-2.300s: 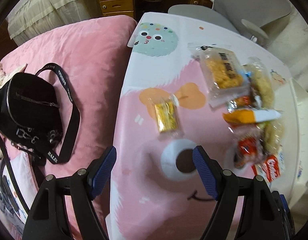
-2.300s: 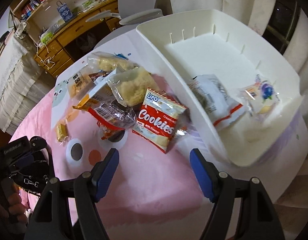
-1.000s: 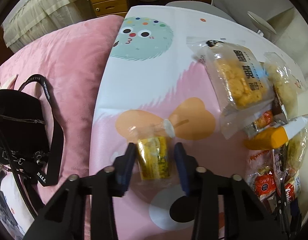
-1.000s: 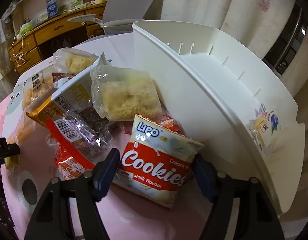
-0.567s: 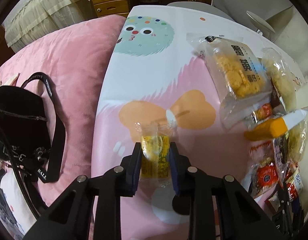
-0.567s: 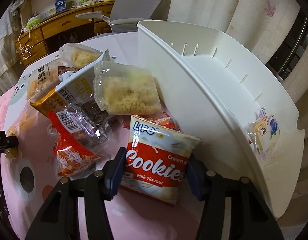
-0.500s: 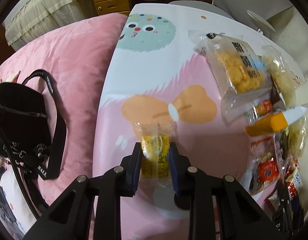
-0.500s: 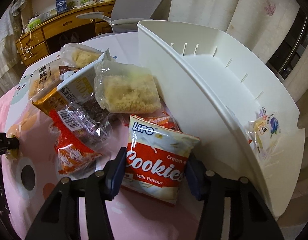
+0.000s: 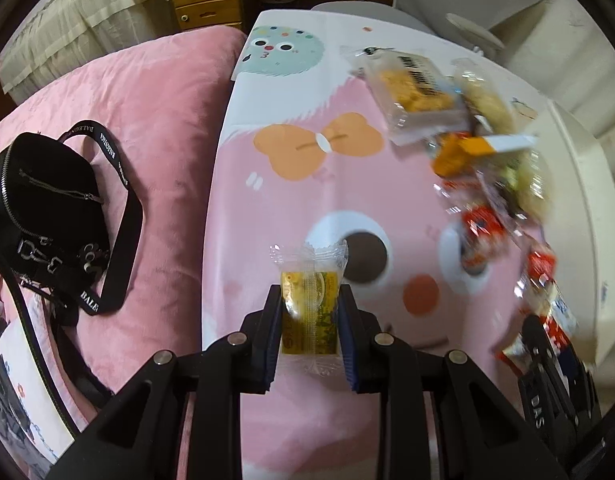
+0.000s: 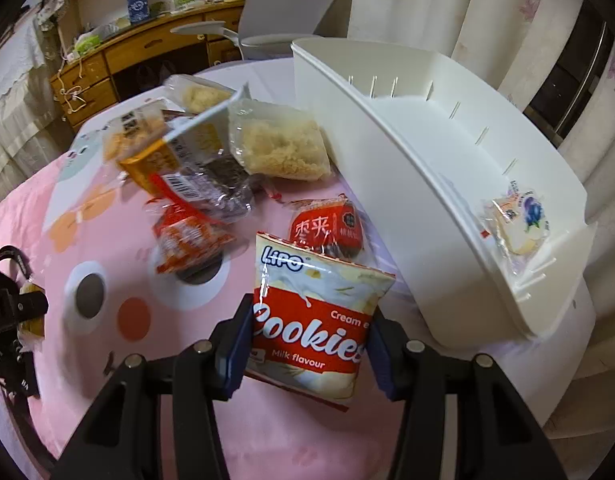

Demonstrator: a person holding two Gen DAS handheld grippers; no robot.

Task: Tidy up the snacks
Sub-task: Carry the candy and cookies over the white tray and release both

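My left gripper (image 9: 310, 296) is shut on a small yellow snack packet (image 9: 309, 316), held above the pink cartoon tablecloth (image 9: 291, 208). In the right wrist view, my right gripper (image 10: 311, 320) has a red and white Cookies packet (image 10: 307, 280) between its jaws. They are closing, and the pads press its sides. The packet hangs clear of the cloth. Behind it lies a red packet (image 10: 327, 224), and a pile of several snack packets (image 10: 211, 176) sits further back. The white bin (image 10: 427, 184) stands on the right and holds a blueberry-print packet (image 10: 519, 220).
A black bag (image 9: 43, 208) lies on pink bedding (image 9: 147, 120) left of the table. Beyond the table are wooden drawers (image 10: 87, 80) and a grey chair (image 10: 299, 0). Curtains (image 10: 487, 20) hang behind the bin. The snack pile (image 9: 487, 152) crowds the table's right side.
The left gripper closed on the yellow packet and lifted it away from the orange bow print. The right gripper closed on the Cookies packet and raised it, uncovering the red packet beneath.
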